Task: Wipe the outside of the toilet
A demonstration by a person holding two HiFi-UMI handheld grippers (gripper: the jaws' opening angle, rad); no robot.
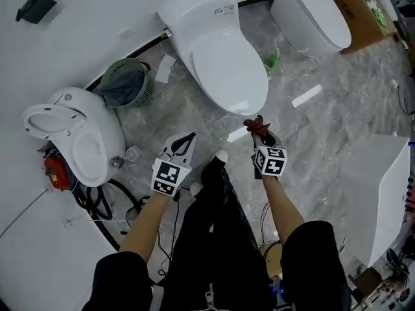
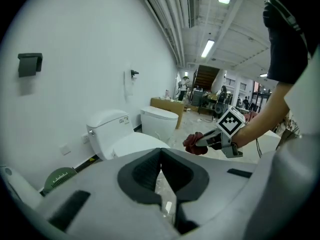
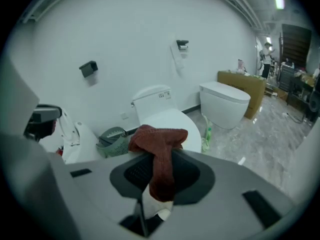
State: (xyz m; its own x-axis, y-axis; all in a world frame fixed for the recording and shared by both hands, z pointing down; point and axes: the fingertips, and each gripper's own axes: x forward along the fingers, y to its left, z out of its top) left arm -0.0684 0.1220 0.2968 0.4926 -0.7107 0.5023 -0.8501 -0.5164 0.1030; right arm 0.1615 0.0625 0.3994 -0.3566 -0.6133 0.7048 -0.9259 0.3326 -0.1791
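A white toilet (image 1: 217, 54) with its lid down stands against the wall; it also shows in the left gripper view, toilet (image 2: 117, 136), and in the right gripper view, toilet (image 3: 160, 111). My right gripper (image 1: 260, 131) hovers just in front of the bowl's front edge, shut on a dark red cloth (image 1: 257, 126). That cloth (image 3: 160, 154) hangs bunched between the jaws of the right gripper (image 3: 159, 170). My left gripper (image 1: 187, 140) is held lower left of the bowl, apart from it. In its own view the left gripper (image 2: 160, 154) has its jaws together with nothing between them.
A green mesh basket (image 1: 127, 83) sits left of the toilet by the wall. A second white toilet (image 1: 310, 11) and a cardboard box (image 1: 355, 8) stand at the right. A lidless toilet (image 1: 74, 138) with cables stands at left. A green bottle (image 1: 272, 61) lies on the marble floor.
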